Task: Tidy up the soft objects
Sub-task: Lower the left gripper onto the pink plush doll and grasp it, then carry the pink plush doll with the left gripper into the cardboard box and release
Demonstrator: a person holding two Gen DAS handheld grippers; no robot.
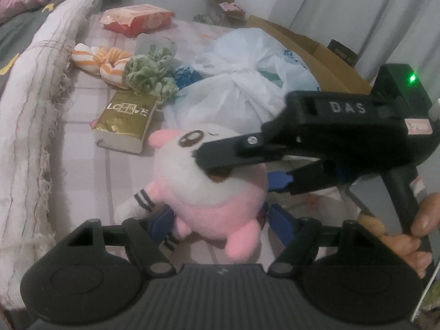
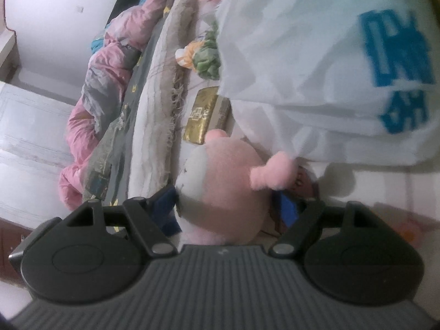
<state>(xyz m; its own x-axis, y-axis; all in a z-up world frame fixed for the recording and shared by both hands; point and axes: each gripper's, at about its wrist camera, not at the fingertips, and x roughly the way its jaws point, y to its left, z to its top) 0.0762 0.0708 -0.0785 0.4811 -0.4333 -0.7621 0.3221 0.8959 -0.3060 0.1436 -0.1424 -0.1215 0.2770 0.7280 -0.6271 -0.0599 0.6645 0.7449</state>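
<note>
The round pink-and-white plush toy is lying on the bed, face up, feet toward the left tongs. Both the left and right tongs are straddling it wide; whether they are gripping, I cannot tell.

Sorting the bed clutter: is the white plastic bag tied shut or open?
Tied shut: the white plastic bag is gathered into a knot at its middle, no opening showing.

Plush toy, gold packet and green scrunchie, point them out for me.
plush toy (image 1: 220, 192), left wrist view, on its white and pink body
gold packet (image 1: 128, 115), left wrist view, on its printed top
green scrunchie (image 1: 145, 75), left wrist view, on its ruffled fabric
</note>
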